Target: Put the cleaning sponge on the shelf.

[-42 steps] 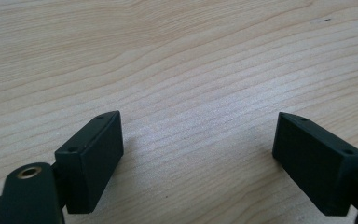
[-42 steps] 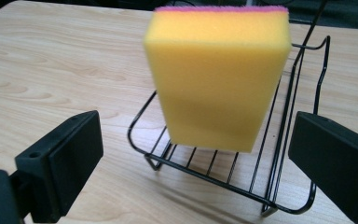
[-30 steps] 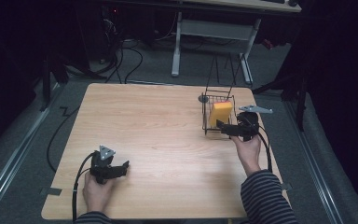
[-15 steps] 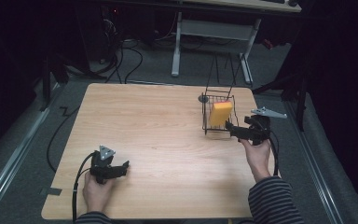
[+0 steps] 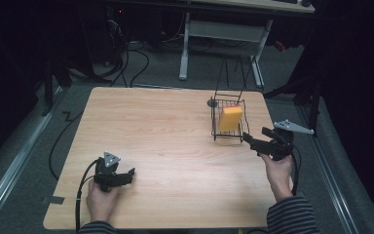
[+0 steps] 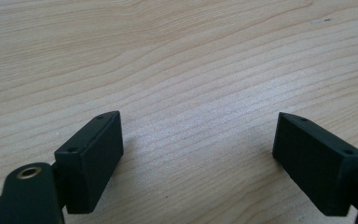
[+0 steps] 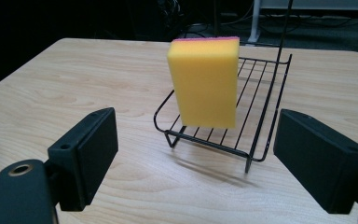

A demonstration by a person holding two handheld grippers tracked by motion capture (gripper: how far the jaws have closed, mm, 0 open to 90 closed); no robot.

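Yellow sponge (image 7: 205, 81) stood upright in the wire rack (image 7: 256, 135) on the desk (image 5: 175, 136). Right gripper (image 5: 253, 143) backed off just beside the rack; jaws apart, just been closing, nothing held, sponge ahead of them.

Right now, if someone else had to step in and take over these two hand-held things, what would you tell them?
Right tool: jaws apart with nothing between them, just been closing partway; it sits near the table's right edge, just short of the wire rack.
Left tool: open, empty, resting low over the bare table at the near left.
Yellow sponge: standing upright on the rack, nothing gripping it.
Done: sponge looks placed on the rack.
Left: probably only to draw the right tool away; check that the sponge does not tip.
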